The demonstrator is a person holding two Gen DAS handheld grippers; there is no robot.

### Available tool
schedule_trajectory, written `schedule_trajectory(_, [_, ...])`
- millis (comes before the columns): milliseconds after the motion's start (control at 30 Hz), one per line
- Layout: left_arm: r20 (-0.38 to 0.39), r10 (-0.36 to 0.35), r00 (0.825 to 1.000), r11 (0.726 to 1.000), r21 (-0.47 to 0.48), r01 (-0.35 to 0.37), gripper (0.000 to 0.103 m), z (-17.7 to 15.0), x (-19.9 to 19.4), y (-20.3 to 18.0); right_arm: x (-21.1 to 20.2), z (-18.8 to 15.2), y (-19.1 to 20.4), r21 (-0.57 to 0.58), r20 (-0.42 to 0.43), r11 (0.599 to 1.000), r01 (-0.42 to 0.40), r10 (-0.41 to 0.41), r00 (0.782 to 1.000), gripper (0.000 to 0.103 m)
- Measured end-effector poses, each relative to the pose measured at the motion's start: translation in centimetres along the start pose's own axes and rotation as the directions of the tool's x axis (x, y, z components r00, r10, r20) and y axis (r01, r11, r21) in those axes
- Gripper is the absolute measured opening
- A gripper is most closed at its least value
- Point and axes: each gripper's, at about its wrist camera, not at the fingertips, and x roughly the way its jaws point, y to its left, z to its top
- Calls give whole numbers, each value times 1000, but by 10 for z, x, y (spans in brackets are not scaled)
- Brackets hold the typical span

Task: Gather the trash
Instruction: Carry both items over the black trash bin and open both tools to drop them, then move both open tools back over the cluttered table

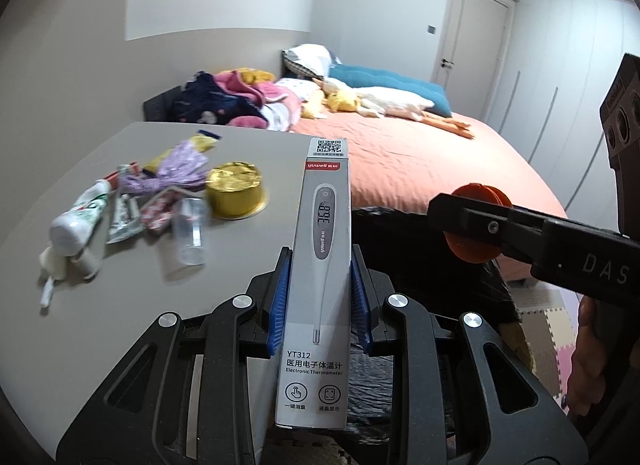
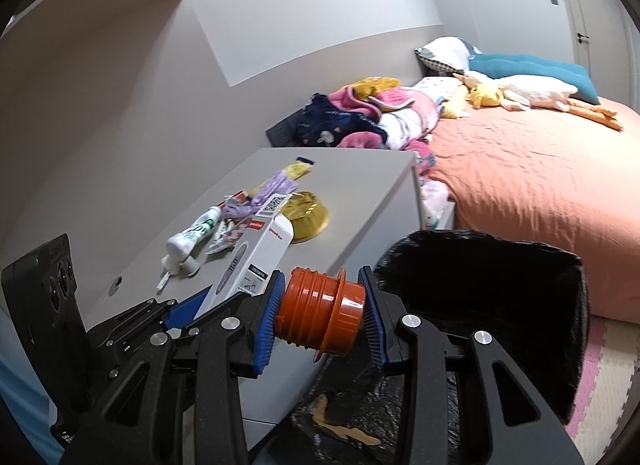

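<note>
The left tongs [image 1: 320, 293] are clamped on a grey thermometer box [image 1: 318, 277], its long sides pressed between the blue pads [image 1: 280, 297], the box standing upright and rising past the fingertips over the bench's right edge. The right tongs [image 2: 320, 315] grip an orange ribbed plastic cap [image 2: 320, 311] crosswise between their pads, held just beside the left tongs and near the rim of a black bag-lined bin [image 2: 480, 277] that stands open on the floor between bench and bed. Farther out, on the grey bench [image 1: 132, 293], the rest of the litter lies in a loose heap: a white and green tube [image 1: 82, 217] lying on its side, a clear plastic cup [image 1: 192, 231] tipped over, crumpled wrappers [image 1: 126, 217], a purple crinkled bag [image 1: 180, 167] and a gold foil dish [image 1: 235, 193] standing upright to the right of the heap. Beyond the bench, a pile of clothes [image 1: 236, 101] sits against the wall, and a bed with an orange sheet [image 1: 420, 161] carries pillows and a plush toy [image 1: 340, 99].
</note>
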Motion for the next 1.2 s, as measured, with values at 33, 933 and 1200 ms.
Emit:
schedule_trajectory(33, [-3,-8,1000,1000,6,8,28,0,2,-4,-2,0,-4,6,2,1000,5,-5,1000,40])
schedule_trajectory(933, [-88,-110,990,993,29,113,97,3,41,-61,-59,2,-113,198,112,958,206,-231,967,78])
schedule_trajectory(1200, [-81,-60,995,998,23,62,97,2,38,-45,-40,3,-92,157,84,970,186,-201,976,78])
